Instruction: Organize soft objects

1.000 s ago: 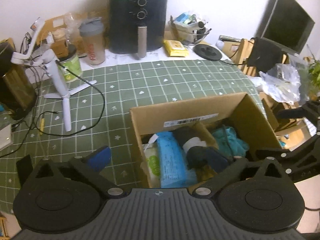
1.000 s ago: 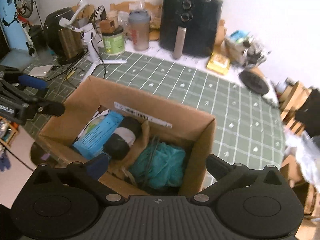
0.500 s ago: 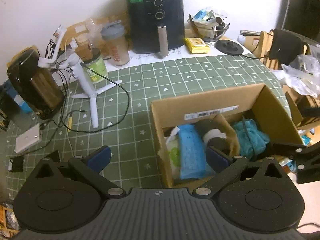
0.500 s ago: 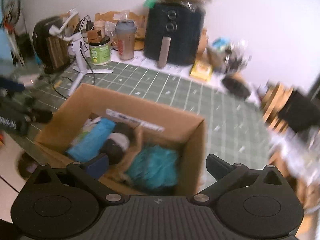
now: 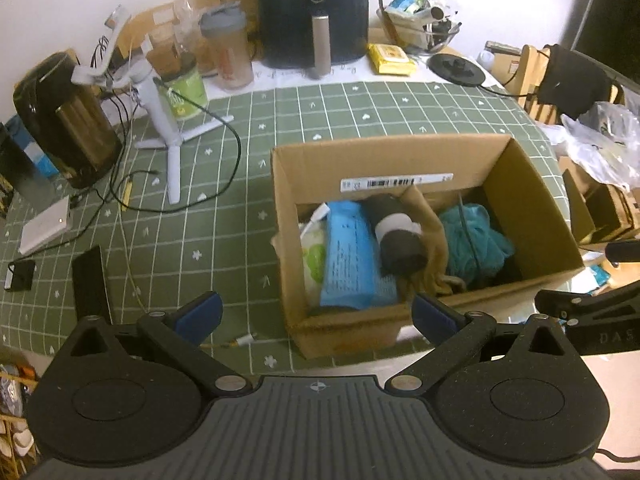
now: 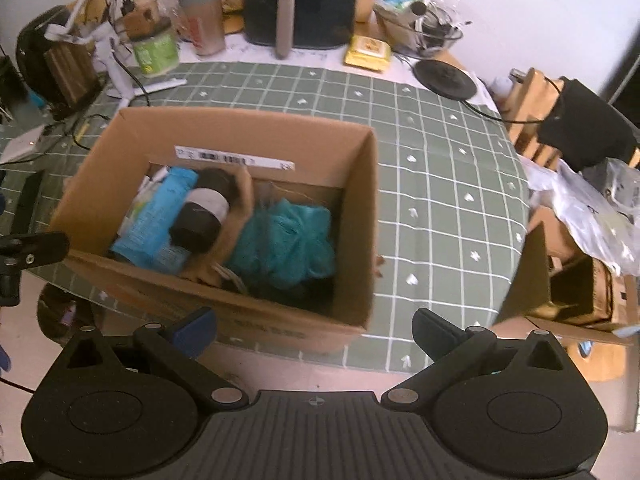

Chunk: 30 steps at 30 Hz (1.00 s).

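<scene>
- Left gripper (image 5: pixel 314 314): jaws spread wide, nothing between them; it hangs above the near edge of the table, in front of the cardboard box (image 5: pixel 532 200).
- Right gripper (image 6: pixel 314 326): jaws likewise spread wide and empty, held above the box's near wall.
- Cardboard box: open-topped, standing on the green grid tablecloth (image 5: pixel 360 112) near the table's near edge; a brown cardboard divider (image 5: pixel 434 236) splits the inside into a left and a right compartment.
- Left compartment: a blue soft pack (image 5: pixel 348 256) lies lengthwise, a white-and-green pack (image 5: pixel 314 252) just beside it on the left, and a dark roll with a white band (image 5: pixel 398 240) rests against the divider.
- Right compartment: a teal fluffy bundle (image 6: pixel 288 236) fills most of the space — a thin dark cord crosses it.
- Far side of the table: a black air fryer (image 5: pixel 312 8), a shaker bottle (image 5: pixel 228 50), a green-labelled jar (image 5: pixel 186 90) and a white tripod stand (image 5: pixel 160 120), all well apart from the box.
- Left of the tripod stand: a dark kettle (image 5: pixel 68 120).
</scene>
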Each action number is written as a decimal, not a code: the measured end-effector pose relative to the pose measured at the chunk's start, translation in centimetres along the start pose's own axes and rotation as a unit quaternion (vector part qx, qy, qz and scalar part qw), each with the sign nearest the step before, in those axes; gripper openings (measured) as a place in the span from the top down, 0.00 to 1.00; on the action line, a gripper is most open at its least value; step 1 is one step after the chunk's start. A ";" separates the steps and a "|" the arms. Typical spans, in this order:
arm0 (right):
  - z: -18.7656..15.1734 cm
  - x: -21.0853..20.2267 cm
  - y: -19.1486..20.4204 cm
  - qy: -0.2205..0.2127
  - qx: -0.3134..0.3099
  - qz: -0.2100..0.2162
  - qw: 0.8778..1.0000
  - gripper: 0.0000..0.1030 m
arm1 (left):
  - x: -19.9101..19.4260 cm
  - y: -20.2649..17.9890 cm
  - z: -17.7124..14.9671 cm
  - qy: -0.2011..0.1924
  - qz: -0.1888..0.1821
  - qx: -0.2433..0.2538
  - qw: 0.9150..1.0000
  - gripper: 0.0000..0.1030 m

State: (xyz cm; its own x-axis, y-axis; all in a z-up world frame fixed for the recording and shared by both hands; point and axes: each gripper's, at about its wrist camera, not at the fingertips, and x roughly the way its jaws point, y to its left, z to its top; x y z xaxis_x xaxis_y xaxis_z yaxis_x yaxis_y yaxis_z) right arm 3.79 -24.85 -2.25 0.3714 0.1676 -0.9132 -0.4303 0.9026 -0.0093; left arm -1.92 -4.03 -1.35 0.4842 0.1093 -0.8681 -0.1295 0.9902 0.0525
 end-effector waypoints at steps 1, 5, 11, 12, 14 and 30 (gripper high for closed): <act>-0.1 0.0 -0.1 0.002 0.001 -0.002 1.000 0.00 | 0.0 -0.1 -0.1 0.004 0.000 -0.001 1.000 0.00; -0.2 0.2 -0.5 0.007 0.002 -0.002 1.000 0.00 | 0.5 0.0 -0.4 0.024 -0.006 -0.011 1.000 0.00; -0.3 0.4 -0.9 0.014 -0.002 -0.005 1.000 0.00 | 0.8 0.1 -0.8 0.041 -0.010 -0.024 0.999 0.00; -0.4 0.4 -1.0 0.015 -0.002 -0.005 1.000 0.00 | 0.9 0.1 -0.8 0.043 -0.010 -0.024 0.999 0.00; -0.4 0.4 -1.0 0.015 0.000 -0.005 1.000 0.00 | 1.0 0.0 -0.9 0.046 -0.009 -0.025 0.999 0.00; -0.4 0.2 -1.4 0.007 0.015 -0.001 1.000 0.00 | 0.7 -0.2 -1.1 0.047 -0.016 -0.029 0.998 0.00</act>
State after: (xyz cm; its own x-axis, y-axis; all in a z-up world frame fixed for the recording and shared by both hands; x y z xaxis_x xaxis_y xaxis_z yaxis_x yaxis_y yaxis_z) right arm 4.19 -26.26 -2.58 0.3614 0.1598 -0.9186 -0.4049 0.9144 -0.0002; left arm -2.50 -4.25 -2.46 0.4051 0.0653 -0.9119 -0.1661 0.9861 -0.0032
